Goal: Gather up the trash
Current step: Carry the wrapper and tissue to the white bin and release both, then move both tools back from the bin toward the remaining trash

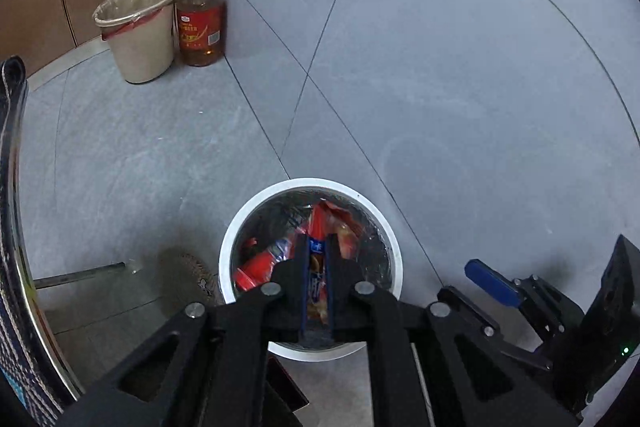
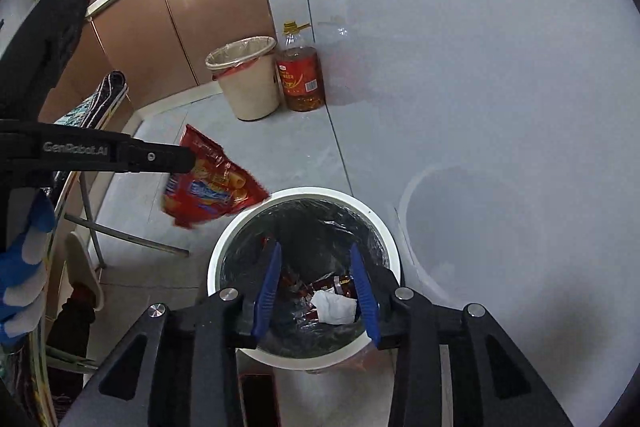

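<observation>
The left gripper (image 2: 188, 161) is clenched on a red snack wrapper (image 2: 212, 183), which in the right wrist view hangs at centre left of the frame, just beside the white rim of the trash bin (image 2: 224, 239) and not clearly over its mouth — only the wrapper's right corner reaches the rim. In the left wrist view the same wrapper (image 1: 317, 267) sits pinched between the black fingers at lower centre, with the bin (image 1: 236, 227) straight behind it, so the two views disagree a little on how well it is lined up. The right gripper (image 2: 316, 291) stands released over the bin's opening, nothing between its blue pads (image 2: 267, 291); crumpled white paper (image 2: 334, 307) and other scraps lie on the black liner below. The risk, as I see it, is a drop made too soon: a light, floppy wrapper let go at the rim could catch the edge and slide onto the grey floor toward the table leg (image 2: 120, 235) at lower left. The wrapper might also cling to the pads — or brush the right gripper, which crowds the opening.
</observation>
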{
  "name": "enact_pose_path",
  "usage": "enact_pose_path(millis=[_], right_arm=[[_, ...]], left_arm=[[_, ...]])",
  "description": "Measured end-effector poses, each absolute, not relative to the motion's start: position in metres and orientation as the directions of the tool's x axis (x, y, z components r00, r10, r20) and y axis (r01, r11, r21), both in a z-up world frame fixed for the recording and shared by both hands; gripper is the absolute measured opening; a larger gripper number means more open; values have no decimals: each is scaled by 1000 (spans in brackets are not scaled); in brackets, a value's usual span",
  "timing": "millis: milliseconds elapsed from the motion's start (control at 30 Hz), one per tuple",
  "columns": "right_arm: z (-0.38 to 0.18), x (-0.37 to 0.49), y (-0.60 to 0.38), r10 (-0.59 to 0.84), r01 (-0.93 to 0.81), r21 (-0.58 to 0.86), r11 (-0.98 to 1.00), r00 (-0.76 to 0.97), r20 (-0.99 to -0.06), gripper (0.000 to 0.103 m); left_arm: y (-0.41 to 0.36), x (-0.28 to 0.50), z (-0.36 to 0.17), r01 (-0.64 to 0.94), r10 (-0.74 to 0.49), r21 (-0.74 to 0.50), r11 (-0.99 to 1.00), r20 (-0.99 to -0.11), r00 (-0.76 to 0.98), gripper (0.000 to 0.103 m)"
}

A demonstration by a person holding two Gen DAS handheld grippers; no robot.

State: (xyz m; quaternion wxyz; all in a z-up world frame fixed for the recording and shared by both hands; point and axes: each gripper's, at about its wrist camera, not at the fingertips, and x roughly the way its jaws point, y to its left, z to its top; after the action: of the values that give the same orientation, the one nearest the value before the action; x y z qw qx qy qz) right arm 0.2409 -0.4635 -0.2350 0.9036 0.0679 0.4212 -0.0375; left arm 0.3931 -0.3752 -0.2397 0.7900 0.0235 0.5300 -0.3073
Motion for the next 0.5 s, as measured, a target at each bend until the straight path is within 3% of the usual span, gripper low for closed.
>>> enact_pose_path(millis=[133,267,500], right_arm=[[-229,234,-465,-20,130,84,988,649,-761,36],[-225,228,-465,-24,137,87,987,655,-756,36],[-214,215,-462,-25,136,90,987,670,-742,37]], left_arm=[[-377,391,-240,511,-463,-293,808,-852,244,11],[-375,387,-234,512,-474,-297,806,-842,258,46],[-370,374,-215,526,-490,-293,798,-824,285,46]])
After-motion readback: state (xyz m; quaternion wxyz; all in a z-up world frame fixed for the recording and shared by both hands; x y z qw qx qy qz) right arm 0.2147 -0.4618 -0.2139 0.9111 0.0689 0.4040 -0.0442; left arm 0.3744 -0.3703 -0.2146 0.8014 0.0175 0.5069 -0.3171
